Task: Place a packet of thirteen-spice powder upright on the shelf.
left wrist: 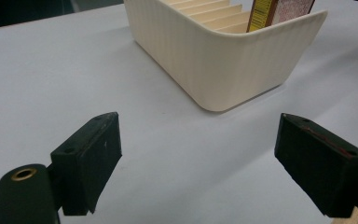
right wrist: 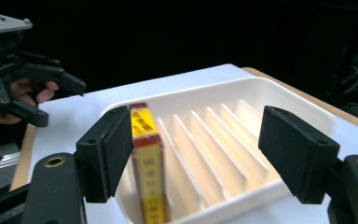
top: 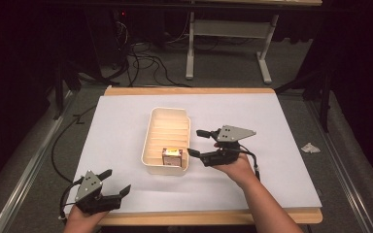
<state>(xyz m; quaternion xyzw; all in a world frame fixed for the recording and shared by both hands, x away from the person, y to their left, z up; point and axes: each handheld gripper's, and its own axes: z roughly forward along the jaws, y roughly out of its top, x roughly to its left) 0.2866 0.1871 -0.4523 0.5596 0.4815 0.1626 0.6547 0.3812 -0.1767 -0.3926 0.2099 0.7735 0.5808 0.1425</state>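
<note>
No readable words or numbers anywhere; only blurred black print on the small yellow-and-red cardboard box (right wrist: 145, 154), too unclear to read.

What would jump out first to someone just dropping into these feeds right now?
The cream ribbed tray in the middle of the white sheet, with a small yellow and red box standing upright at its near end. Next, the right claw, open at the tray's right side with its jaws toward the box. The left claw sits open at the sheet's near left corner, apart from the tray.
</note>
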